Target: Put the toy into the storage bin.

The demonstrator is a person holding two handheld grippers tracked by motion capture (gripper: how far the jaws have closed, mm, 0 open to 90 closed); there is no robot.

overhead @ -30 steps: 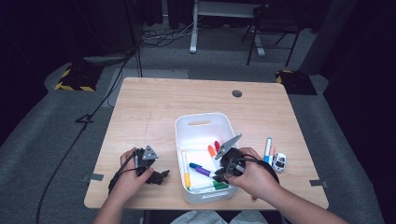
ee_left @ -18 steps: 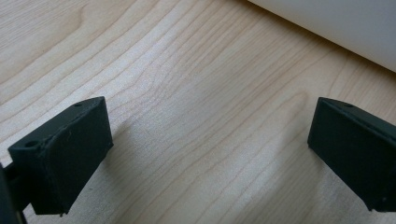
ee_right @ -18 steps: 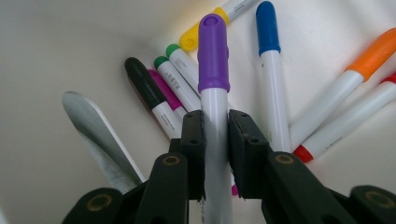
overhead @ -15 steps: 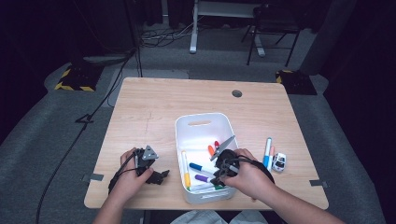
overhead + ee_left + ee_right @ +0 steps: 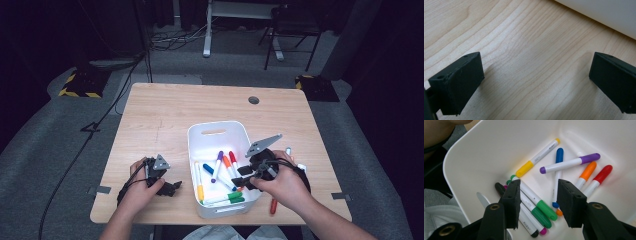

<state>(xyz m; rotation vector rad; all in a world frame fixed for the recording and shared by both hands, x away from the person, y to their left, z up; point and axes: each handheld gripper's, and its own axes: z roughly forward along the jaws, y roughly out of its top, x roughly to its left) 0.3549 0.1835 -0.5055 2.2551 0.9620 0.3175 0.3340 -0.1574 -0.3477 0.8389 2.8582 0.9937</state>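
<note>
Since the earlier shot my right gripper (image 5: 243,176) lifts a bit over the white bin (image 5: 218,131), jaws just opening with nothing between them. Looks like that marker's dropped in with the other markers (image 5: 535,203). Left gripper (image 5: 172,188) sits open on the table (image 5: 165,110).

In the right gripper view, the near jaws cover parts of the green markers (image 5: 541,210), the black marker (image 5: 499,188) and the blue marker's (image 5: 557,173) lower end. The bin (image 5: 474,162) runs off the frame's top and right. In the left gripper view the bin (image 5: 604,12) is cut by the top-right corner. In the high view, a hand half hides the red marker (image 5: 273,206) beside the right gripper (image 5: 248,175).
</note>
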